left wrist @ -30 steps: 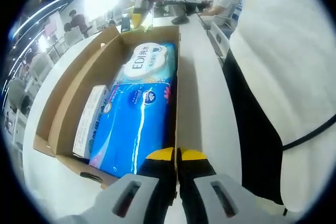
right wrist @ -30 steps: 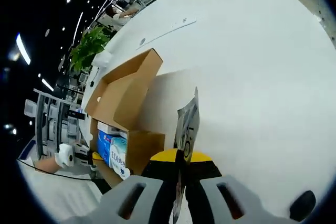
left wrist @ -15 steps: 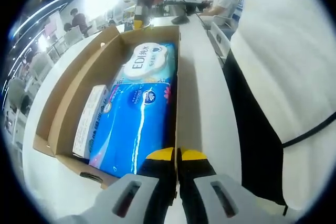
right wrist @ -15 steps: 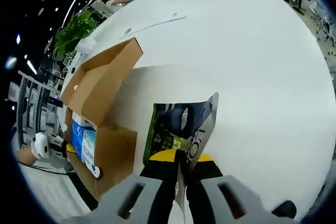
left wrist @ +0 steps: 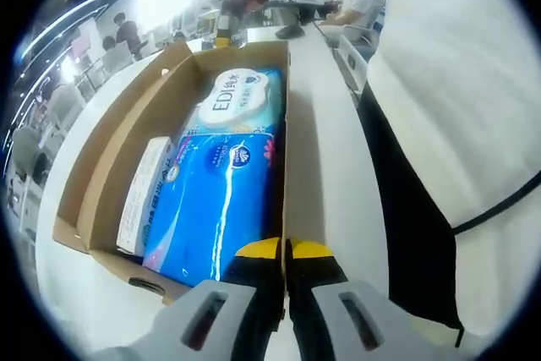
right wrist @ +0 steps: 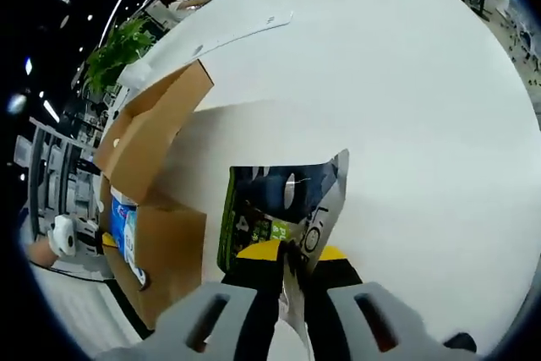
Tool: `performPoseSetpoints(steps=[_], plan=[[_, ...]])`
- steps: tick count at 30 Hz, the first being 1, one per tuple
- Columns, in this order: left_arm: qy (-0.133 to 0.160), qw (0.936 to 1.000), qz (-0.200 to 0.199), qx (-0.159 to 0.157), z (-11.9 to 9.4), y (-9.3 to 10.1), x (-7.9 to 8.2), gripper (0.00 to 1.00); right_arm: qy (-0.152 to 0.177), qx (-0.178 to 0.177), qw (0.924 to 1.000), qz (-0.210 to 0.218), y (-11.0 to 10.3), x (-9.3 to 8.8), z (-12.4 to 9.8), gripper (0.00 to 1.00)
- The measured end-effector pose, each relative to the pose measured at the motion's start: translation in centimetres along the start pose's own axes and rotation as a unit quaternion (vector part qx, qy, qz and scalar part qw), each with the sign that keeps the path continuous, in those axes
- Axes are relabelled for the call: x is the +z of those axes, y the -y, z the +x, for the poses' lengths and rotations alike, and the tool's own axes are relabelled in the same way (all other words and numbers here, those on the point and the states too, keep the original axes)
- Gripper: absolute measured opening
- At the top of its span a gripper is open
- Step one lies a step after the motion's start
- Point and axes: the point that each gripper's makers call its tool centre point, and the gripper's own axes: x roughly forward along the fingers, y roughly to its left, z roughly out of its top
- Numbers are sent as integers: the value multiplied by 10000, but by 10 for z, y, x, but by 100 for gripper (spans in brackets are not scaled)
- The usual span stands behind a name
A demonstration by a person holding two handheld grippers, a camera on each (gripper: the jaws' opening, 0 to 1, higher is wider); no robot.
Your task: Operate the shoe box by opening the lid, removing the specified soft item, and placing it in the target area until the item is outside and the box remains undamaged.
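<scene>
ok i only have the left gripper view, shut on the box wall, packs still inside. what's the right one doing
Observer: The right gripper is shut on a dark foil packet.
Operator: is it out of the box
Observer: Yes, the packet is over the white table, beside the shoe box.
Operator: lid ok
Observer: The lid stands open and looks undamaged.
</scene>
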Motion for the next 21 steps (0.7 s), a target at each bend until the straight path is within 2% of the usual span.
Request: performPoseSetpoints(steps=[2,3,4,9,16,21], plan=[[-4,10000,-5,-5,0,0,0,1,2,2,10000,-10,1,0,0,9],[-5,10000,-2,1,0,0,0,1,-175,-79,9997,-159,6,-5,-2,11],[-4,10000,0,5,0,0,0,1,-142,-221,9991,-322,11,-6,-5,13],[-9,10000,17,1,1,1,-1,1,-39,-343,9994,-23,20,-8,-10,14],[-21,10000,1,-17,1,1,-1,1,74,-296,9993,203,22,-14,-4,15],[-39,10000,-23,-45,1,1,-1,1,141,-568,9983,-8,27,-13,-1,19]])
